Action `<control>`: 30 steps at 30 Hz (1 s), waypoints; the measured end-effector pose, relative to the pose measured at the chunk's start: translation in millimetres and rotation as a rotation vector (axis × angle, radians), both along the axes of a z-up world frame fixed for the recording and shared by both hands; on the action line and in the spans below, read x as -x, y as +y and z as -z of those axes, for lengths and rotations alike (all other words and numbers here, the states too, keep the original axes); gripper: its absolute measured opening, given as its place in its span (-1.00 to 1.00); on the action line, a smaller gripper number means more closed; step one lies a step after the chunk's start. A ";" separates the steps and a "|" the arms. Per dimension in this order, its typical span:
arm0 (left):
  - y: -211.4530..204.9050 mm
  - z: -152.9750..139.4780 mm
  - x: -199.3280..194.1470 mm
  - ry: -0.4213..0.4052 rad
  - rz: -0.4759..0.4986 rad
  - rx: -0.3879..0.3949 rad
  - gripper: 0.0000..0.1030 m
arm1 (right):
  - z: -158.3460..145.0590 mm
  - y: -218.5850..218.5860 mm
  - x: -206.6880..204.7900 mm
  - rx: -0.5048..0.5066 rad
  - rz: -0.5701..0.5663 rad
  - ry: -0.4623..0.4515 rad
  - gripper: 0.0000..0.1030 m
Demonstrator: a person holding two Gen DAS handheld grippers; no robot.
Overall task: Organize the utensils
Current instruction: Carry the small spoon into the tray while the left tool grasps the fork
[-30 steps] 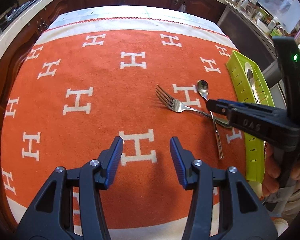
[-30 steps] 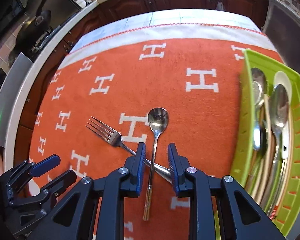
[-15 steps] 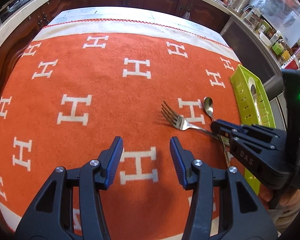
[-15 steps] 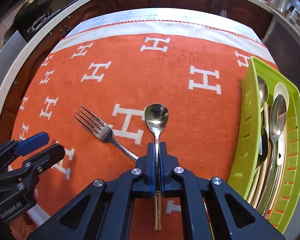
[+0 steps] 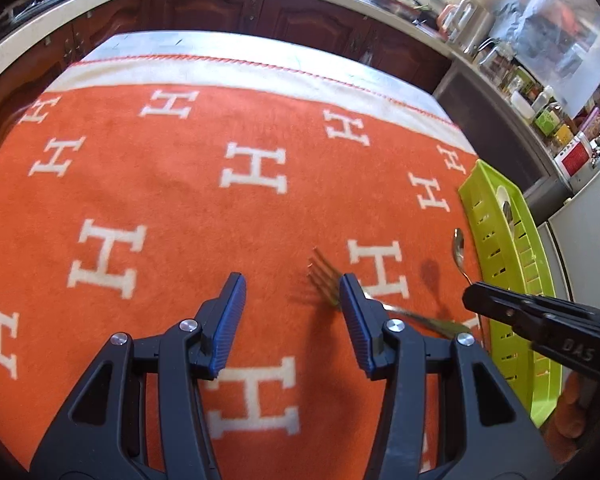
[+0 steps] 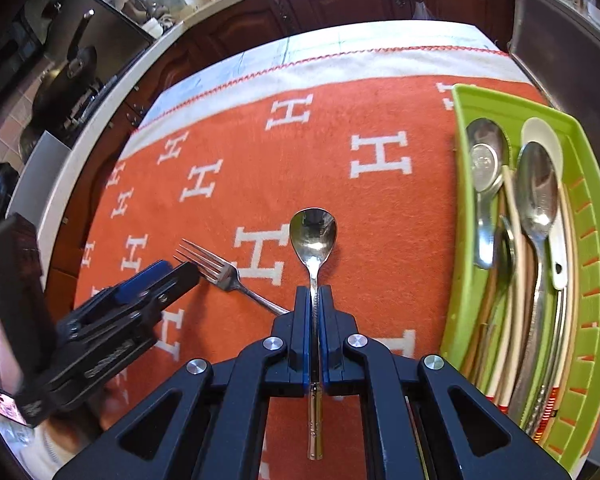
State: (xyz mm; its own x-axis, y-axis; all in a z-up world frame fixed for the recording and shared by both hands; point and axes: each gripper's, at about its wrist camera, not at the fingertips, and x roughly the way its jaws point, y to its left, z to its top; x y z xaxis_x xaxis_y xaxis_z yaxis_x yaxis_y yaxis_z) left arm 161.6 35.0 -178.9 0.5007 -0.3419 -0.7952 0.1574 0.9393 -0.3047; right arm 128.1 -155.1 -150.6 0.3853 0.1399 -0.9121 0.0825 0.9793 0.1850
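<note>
My right gripper is shut on the stem of a small steel spoon with a gold handle end, lifted a little off the orange cloth; the same spoon shows at the right of the left wrist view. A steel fork lies on the cloth to its left, its handle running under the right gripper. My left gripper stands open just above the cloth, with the fork tines beside its right finger and nothing between the pads. In the right wrist view the left gripper sits next to the tines.
A green slotted utensil tray holding several spoons and long handles lies along the cloth's right edge; it shows as tray in the left wrist view. The orange H-patterned cloth covers the table. Dark cabinets and a cluttered counter ring the table.
The right gripper closed on the spoon and lifted it off the fork, toward the tray. The left gripper moved lower and to the right, up to the fork's tines.
</note>
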 end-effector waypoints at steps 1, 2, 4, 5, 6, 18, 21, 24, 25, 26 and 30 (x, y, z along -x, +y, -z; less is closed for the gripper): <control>-2.7 0.4 0.5 -0.018 0.000 -0.002 -0.12 | -1.7 -0.9 1.4 0.000 0.003 -0.004 -0.94; -6.4 1.5 0.8 -0.033 0.004 0.000 -0.12 | -3.4 -3.4 2.9 -0.002 0.010 -0.008 -0.94; -13.2 3.1 2.3 -0.063 0.008 -0.004 -0.12 | -6.2 -8.7 6.5 -0.011 0.022 -0.013 -0.94; -17.4 4.2 3.2 -0.079 0.011 -0.008 -0.17 | -6.6 -11.1 8.5 -0.014 0.029 -0.015 -0.94; -20.4 4.6 4.0 -0.087 0.016 -0.009 -0.27 | -7.1 -14.0 10.1 -0.020 0.035 -0.015 -0.94; -27.7 3.4 2.0 -0.100 0.059 0.091 -0.89 | -2.4 -32.6 21.3 -0.058 0.077 -0.017 -0.94; -21.9 -9.2 4.0 -0.120 0.069 0.136 -0.94 | -5.3 -32.2 23.1 -0.067 0.079 -0.031 -0.94; -17.1 -29.8 9.1 -0.172 0.089 0.147 -0.99 | -11.4 -34.3 26.7 -0.081 0.082 -0.046 -0.94; -15.2 -38.6 11.6 -0.194 0.097 0.151 -0.99 | -14.3 -34.8 28.3 -0.085 0.083 -0.052 -0.94; -12.9 -47.0 14.4 -0.213 0.103 0.153 -1.00 | -17.5 -35.9 30.2 -0.090 0.084 -0.058 -0.94; -4.0 -75.8 26.2 -0.271 0.125 0.144 -1.00 | -35.6 -40.6 41.9 -0.116 0.094 -0.102 -0.94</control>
